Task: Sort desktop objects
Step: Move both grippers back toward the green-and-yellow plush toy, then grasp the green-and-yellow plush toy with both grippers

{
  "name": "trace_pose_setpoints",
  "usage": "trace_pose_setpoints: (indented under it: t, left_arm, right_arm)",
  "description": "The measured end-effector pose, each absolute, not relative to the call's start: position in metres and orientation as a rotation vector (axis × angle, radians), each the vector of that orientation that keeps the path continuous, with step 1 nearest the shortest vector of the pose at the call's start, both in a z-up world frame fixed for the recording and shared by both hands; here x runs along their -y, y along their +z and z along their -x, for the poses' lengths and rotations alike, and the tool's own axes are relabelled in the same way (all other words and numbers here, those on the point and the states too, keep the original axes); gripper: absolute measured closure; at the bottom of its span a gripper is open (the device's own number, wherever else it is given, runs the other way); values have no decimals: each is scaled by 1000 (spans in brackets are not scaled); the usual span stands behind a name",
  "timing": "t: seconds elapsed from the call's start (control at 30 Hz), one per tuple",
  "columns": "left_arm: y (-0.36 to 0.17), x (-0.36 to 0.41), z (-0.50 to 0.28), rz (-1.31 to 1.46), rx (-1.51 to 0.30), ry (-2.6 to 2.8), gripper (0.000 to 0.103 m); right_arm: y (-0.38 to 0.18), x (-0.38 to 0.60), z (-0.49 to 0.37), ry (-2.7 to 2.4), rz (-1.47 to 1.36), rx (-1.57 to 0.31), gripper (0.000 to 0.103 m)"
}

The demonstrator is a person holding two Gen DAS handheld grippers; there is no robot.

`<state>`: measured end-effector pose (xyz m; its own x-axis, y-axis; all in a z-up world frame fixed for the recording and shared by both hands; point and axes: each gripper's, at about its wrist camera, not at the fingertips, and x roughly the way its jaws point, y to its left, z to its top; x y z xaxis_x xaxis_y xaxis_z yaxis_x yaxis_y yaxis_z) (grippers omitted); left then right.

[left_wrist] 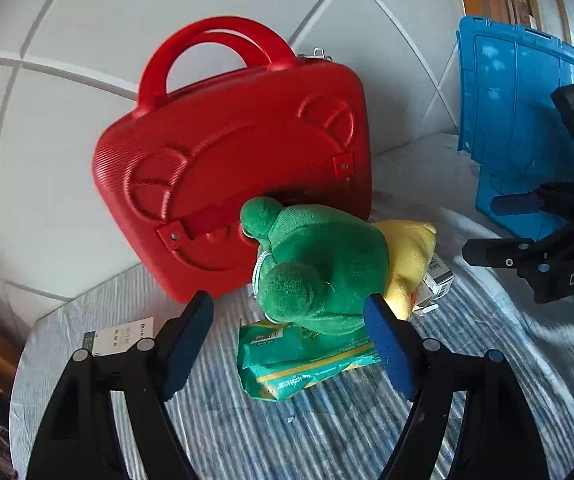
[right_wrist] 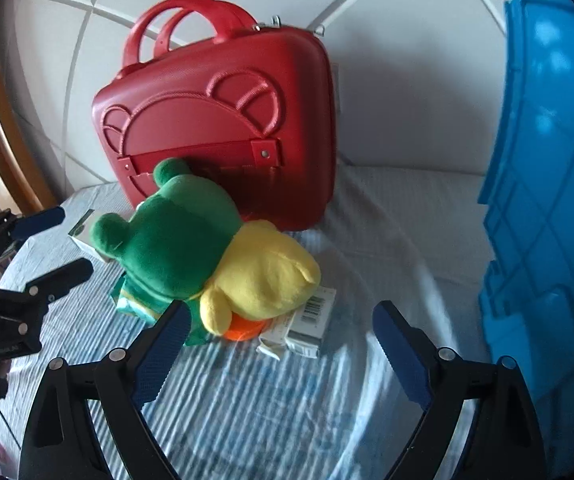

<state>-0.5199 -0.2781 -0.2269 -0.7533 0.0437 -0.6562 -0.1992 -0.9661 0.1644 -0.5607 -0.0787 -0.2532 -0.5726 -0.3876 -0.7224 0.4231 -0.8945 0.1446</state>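
1. The left gripper (left_wrist: 289, 344) has its jaws spread wide with nothing pinched; seen from its own camera, the green part of a plush toy (left_wrist: 323, 276) sits in the gap beyond the blue pads, not touched by them.
2. The right gripper (right_wrist: 281, 352) is also spread wide and holds nothing; only the striped cloth (right_wrist: 247, 408) shows between its jaws.
3. Each gripper shows in the other's camera, at the edge of the picture, also with jaws apart.
4. The plush toy, green at one end and yellow (right_wrist: 263, 276) at the other, lies on the cloth in front of both grippers, its green end against the red case (left_wrist: 231, 168).
5. Under the toy lies a green packet (left_wrist: 299, 360), partly covered by it.
6. A small white box with a barcode (right_wrist: 307, 320) lies just beside the toy's yellow end, and something orange (right_wrist: 243, 330) peeks from beneath it.
7. Another small box (left_wrist: 119, 338) lies on the cloth near the left gripper's left finger.
8. The red case stands upright behind the toy, handles up, against a white tiled wall (left_wrist: 87, 12).
9. A blue plastic crate (right_wrist: 547, 200) stands on the right side, well apart from the toy.
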Motion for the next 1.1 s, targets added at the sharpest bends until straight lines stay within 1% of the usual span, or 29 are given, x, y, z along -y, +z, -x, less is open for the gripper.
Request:
trace_pose_setpoints:
  t: [0.2,0.3,0.33,0.43,0.47,0.5,0.53,0.57,0.6,0.63,0.7,0.73,0.87,1.1]
  left_arm:
    - [-246,284,544,1066,-262,2768,26]
    - [-248,289,550,1045,-202,2751,26]
    - [-249,290,552,1044,-196,2745,24]
    - [-249,289,556,1043,-212,2719,24]
    - [-249,289,556,1039,-218,2708,26]
    - [-249,289,557,1039,-216,2696,35]
    - [-250,290,558,1043,-202,2673,42]
    - [-251,290,559,1052,-184,2645,58]
    - [-252,288,559,1066,-184,2636,60]
    - [-252,285,559,1069,-199,2642,61]
    - [-250,282,556,1070,-207,2646,66]
    - [-248,282,554,1070,-208,2651,67]
    - [-239,288,544,1064,-197,2677,72]
    - [-211,287,520,995,-209,2707,73]
  right_arm:
    - [-281,87,597,-2378,-1163,43,13]
    - [-295,90,609,-2330,-1199,85,16]
    - [-300,91,613,-2310,-1211,113,18]
    - [-311,90,620,-2260,-1219,197,18]
    - [-313,91,621,-2245,-1212,211,18]
    - [-314,94,622,-2238,-1202,210,21]
    - [-313,96,621,-2234,-1193,198,26]
    - [-313,99,621,-2233,-1187,181,31]
    - [-312,102,621,-2233,-1189,162,37]
    - [-310,104,620,-2239,-1195,140,40]
    - [-303,111,614,-2276,-1188,64,50]
    - [-298,114,609,-2296,-1174,27,53]
    - [-285,120,594,-2324,-1135,-35,57]
    - [-248,133,569,-2417,-1027,-167,58]
